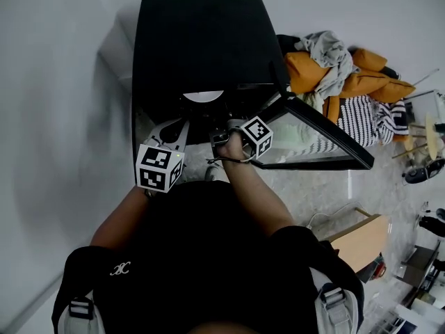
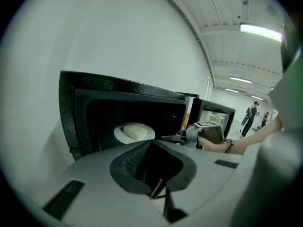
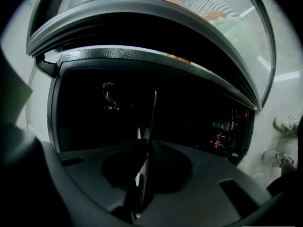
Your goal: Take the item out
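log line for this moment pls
microwave door open | plate with food inside | left gripper shut, empty, outside | right gripper shut, at opening

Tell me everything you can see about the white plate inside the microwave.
The white plate is round and smooth, perhaps ceramic. It lies flat inside the open black microwave, a little left of the cavity's centre. A pale blocky item rests on its middle. Nothing else visibly touches it.

The right gripper (image 3: 154, 100), jaws together, points into the dark open microwave (image 3: 142, 56).
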{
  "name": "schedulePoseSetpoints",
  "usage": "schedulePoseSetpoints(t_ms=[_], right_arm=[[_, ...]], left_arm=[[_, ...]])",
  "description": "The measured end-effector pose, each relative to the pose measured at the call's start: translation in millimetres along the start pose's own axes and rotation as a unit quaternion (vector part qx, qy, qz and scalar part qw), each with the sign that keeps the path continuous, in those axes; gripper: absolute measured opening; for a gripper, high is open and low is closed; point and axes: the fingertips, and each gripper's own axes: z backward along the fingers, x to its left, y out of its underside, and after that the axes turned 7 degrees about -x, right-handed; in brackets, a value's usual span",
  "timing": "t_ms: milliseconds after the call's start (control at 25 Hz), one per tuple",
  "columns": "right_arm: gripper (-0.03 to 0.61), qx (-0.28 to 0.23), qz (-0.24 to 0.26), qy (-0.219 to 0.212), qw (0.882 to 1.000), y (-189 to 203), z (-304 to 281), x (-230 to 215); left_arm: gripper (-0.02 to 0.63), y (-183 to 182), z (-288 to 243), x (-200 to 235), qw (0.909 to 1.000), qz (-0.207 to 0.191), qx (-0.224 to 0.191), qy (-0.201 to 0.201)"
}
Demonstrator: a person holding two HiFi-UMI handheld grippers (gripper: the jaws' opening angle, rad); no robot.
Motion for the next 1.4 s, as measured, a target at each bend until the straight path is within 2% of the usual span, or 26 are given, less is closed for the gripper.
schedulePoseSetpoints(t_ms=[80, 160, 280, 400, 520, 640, 840, 1040, 1120, 1240, 1320, 1400], right_arm=[[0.043, 0.004, 0.001, 0.0, 1.0, 2, 3, -1], [0.086, 0.015, -0.005, 0.002, 1.0, 8, 10, -5], [0.087, 0.052, -0.008, 0.002, 0.999, 23, 28, -4], [0.087, 0.076, 0.032, -0.011, 0.997, 29, 40, 11], [0.087, 0.078, 0.084, -0.041, 0.993, 26, 42, 38], [0.087, 0.066, 0.097, -0.055, 0.992, 17, 31, 54], [0.087, 0.04, 0.086, -0.022, 0.995, -2, 8, 47], [0.087, 0.041, 0.09, 0.003, 0.995, -5, -3, 39], [0.087, 0.048, 0.094, 0.008, 0.994, -3, -6, 38], [0.087, 0.051, 0.109, 0.013, 0.993, -3, -10, 37], [0.087, 0.052, 0.115, 0.013, 0.992, -2, -11, 38], [0.087, 0.054, 0.117, 0.012, 0.992, -2, -13, 39]], left_arm=[[0.008, 0, 0, -1, 1.0, 0.001, -0.001, 0.003], [0.008, 2, -1, -1, 1.0, 0.003, 0.0, 0.005], [0.008, 13, -5, 0, 0.9999, 0.007, 0.009, 0.005], [0.008, 27, -9, 9, 0.9994, 0.027, 0.021, -0.003], [0.008, 39, -11, 17, 0.9986, 0.046, 0.025, -0.013], [0.008, 48, -21, 24, 0.9984, 0.047, 0.025, -0.019], [0.008, 59, -42, 39, 0.9988, 0.032, 0.028, -0.024], [0.008, 71, -50, 41, 0.9979, 0.048, 0.039, -0.017], [0.008, 73, -54, 40, 0.9968, 0.072, 0.034, -0.009], [0.008, 67, -57, 37, 0.9881, 0.153, 0.0, 0.012], [0.009, 60, -55, 37, 0.9727, 0.227, -0.036, 0.031], [0.017, 54, -54, 39, 0.9489, 0.305, -0.066, 0.047]])
